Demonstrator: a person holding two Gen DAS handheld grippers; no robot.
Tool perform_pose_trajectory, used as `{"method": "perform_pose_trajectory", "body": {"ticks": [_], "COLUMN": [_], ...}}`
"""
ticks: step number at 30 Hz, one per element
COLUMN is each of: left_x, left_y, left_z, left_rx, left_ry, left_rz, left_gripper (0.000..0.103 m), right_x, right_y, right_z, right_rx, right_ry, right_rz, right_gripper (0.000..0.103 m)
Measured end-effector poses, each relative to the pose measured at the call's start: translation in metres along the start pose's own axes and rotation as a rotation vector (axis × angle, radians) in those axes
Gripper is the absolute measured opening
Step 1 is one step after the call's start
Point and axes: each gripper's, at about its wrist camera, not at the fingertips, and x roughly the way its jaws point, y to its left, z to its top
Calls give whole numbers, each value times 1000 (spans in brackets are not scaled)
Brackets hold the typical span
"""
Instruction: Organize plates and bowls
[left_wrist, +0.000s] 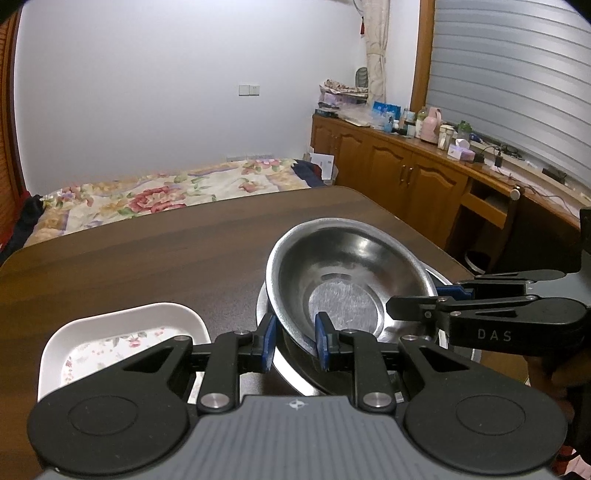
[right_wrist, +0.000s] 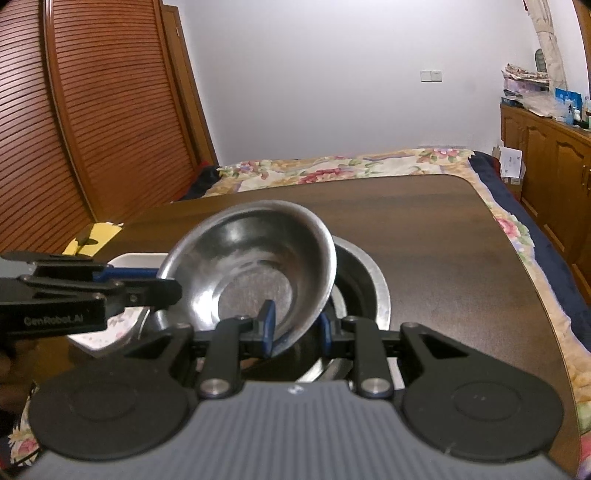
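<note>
Both claws, left & right, were clamped on the tilted bowl's rim, held just over a 2nd bowl on the bench. Step: nesting; next prob. needs levelling it, lowering, then letting go.

Dark wooden table. Beyond its far edge: bed with floral cover. Right: wooden cabinets carrying bottles. Left: slatted wooden doors.
</note>
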Motion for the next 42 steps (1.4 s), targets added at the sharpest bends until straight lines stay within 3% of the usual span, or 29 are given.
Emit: {"method": "perform_pose_trajectory", "body": {"ticks": [22,31,35,37,39,42], "left_x": [-2,-10,-13,-14,-13,-9], "left_y": [-1,1,1,0,-2,-3], "left_z": [-4,-4,-3,-3,-4,-7], "left_rx": [-13,-21,-24,-20,-11,-19], "left_ry": [-15,-38,-54,-66,-74,-84], "left_rz": [7,0,1,9,14,22], "left_gripper": [25,25,30,38,55,76], "right_x": [-5,-18,-22,-23,-23,-20], "right_y": [0,-7,-7,-8,-7,-8], "right_z": [0,3,4,3,1,-3], "right_rx": [3,10,1,-3,-17,-39], "right_ry": [-13,-61,-87,-101,-124,-141], "right_rz": [0,-30,-53,-65,-85,-103], "right_gripper": [27,30,36,46,67,86]}}
